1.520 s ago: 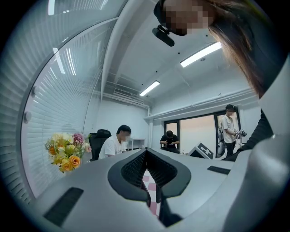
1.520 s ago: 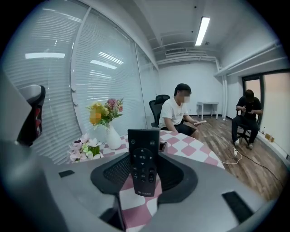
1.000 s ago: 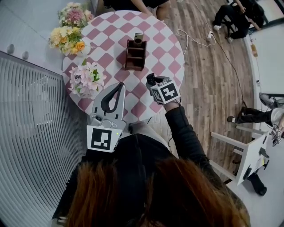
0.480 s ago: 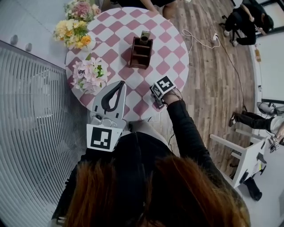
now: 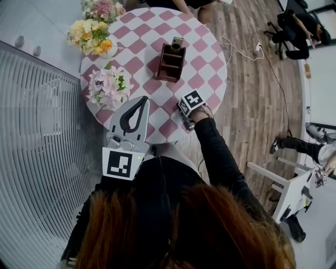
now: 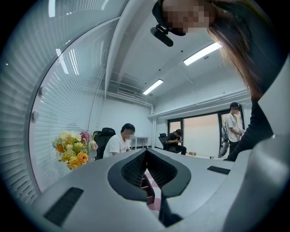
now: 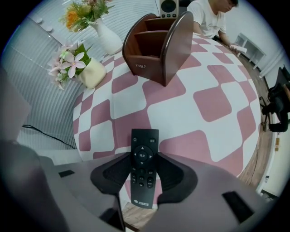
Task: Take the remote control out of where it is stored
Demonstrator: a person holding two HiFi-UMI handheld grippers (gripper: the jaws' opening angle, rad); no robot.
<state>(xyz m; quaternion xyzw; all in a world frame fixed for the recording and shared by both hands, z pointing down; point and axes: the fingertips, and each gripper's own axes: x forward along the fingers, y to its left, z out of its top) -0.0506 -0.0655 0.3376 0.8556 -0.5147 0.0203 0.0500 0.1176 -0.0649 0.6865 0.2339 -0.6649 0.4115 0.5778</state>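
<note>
We note the right gripper [image 7: 145, 174] has dropped toward the pink-and-white checked surface [image 7: 213, 104]. Its jaws clamp the slim, matte black plastic remote control [image 7: 144, 154], well short of the glossy dark wooden holder [image 7: 156, 45] ahead. We judge extraction complete. The left gripper [image 6: 146, 153] has its jaws closed, empty.

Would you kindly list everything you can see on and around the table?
table: one, round, pink-and-white checked, centre.
wooden holder: one, dark brown, on the table's far half.
silver remote: one, standing in the holder's far compartment.
flower bouquets: three, pink-white, yellow-orange, pink, along the table's left side.
cable: one, white, on the floor.
seated person: one, white shirt, beyond the table.
black remote control: one, clamped in the right gripper.
left gripper: one, grey, shut, empty.
right gripper: one, grey, holding that black remote.
</note>
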